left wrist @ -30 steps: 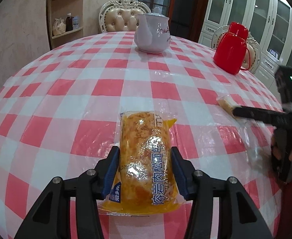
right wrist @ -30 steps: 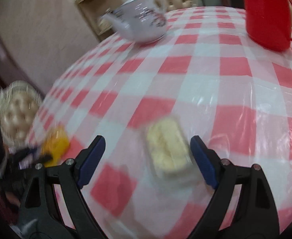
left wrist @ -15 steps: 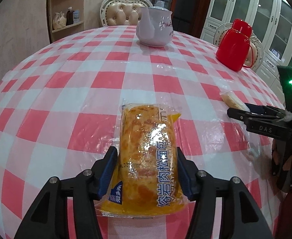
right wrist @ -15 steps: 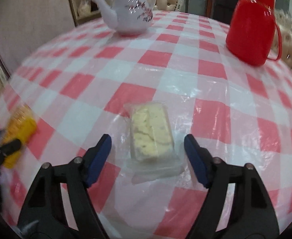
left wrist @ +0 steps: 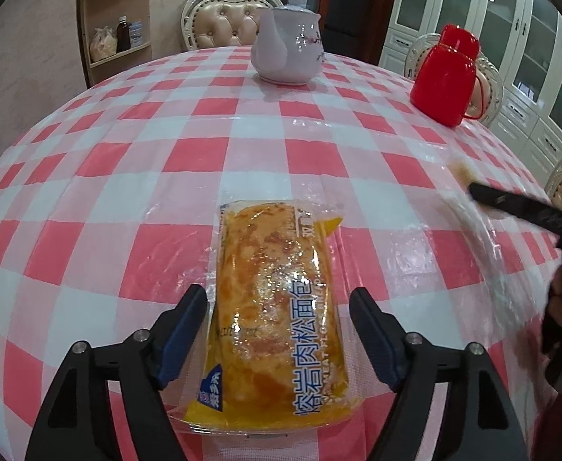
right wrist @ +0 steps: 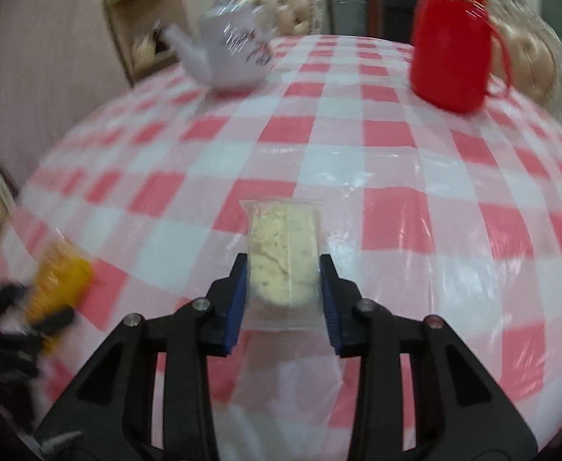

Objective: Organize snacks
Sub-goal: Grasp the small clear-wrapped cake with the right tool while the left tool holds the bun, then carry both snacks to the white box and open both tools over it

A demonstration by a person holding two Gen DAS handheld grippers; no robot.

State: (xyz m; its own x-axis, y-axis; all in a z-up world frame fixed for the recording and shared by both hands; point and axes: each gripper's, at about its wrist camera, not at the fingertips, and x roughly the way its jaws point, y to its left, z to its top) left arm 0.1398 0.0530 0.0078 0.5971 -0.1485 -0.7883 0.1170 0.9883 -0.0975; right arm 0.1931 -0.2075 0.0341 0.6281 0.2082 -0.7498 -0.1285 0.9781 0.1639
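Observation:
A yellow meat-floss bread pack [left wrist: 273,253] lies on the checked tablecloth [left wrist: 127,192], its near half between the fingers of my left gripper [left wrist: 277,299]. Those jaws are opening, and both blue pads stand clear of the wrapper. In the right wrist view, my right gripper [right wrist: 283,269] is closing on a clear pack of pale cake [right wrist: 283,238], with both pads pressing its sides. The bread pack [right wrist: 56,280] shows blurred at the left of that view. One of the right gripper's fingers [left wrist: 511,203] reaches in from the right of the left wrist view.
A white teapot [left wrist: 286,52] stands at the far middle of the table and a red thermos jug [left wrist: 448,80] at the far right. Upholstered chairs [left wrist: 223,19] ring the table. A shelf [left wrist: 116,38] and white cabinets [left wrist: 511,38] stand behind.
My left jaws have spread away from the bread pack, which stays on the cloth. My right jaws have drawn in from wide apart onto the cake pack.

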